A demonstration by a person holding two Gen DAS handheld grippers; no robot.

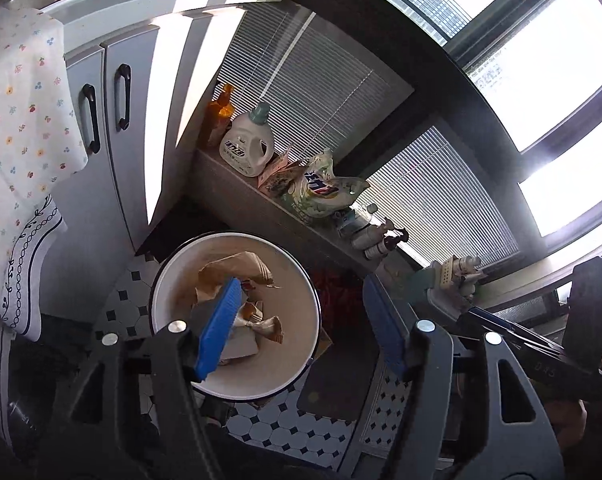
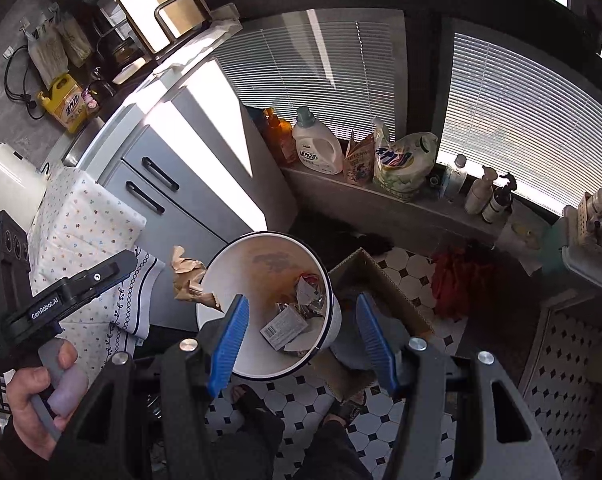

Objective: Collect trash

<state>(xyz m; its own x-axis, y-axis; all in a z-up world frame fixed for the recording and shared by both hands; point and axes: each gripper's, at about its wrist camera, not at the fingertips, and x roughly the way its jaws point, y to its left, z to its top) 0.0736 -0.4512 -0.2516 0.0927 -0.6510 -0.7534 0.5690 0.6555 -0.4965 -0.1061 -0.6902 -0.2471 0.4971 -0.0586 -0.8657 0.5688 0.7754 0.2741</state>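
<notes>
left claw [image 1: 301, 344] wide, nothing between the pads; bin [image 1: 301, 280] below it, rim under the left pad. cabinet [image 1: 133, 140] close left of the bin, ledge [image 1: 237, 184] beyond it, tiled floor [image 1: 293, 428] open near side. crumpled brown paper [image 2: 187, 276] sits left of the bin rim, whether resting or falling unclear. right claw [image 2: 301, 332] wide, empty, over the bin; wrappers [image 2: 297, 312] inside, box [image 2: 385, 292] right, partly hidden.

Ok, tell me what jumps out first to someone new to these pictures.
The white bin on the tiled floor, with wrappers and paper inside, sits below both grippers' blue fingers. A crumpled brown paper hangs in the air beside its rim. Behind it, detergent bottles line the sunlit window ledge.
</notes>
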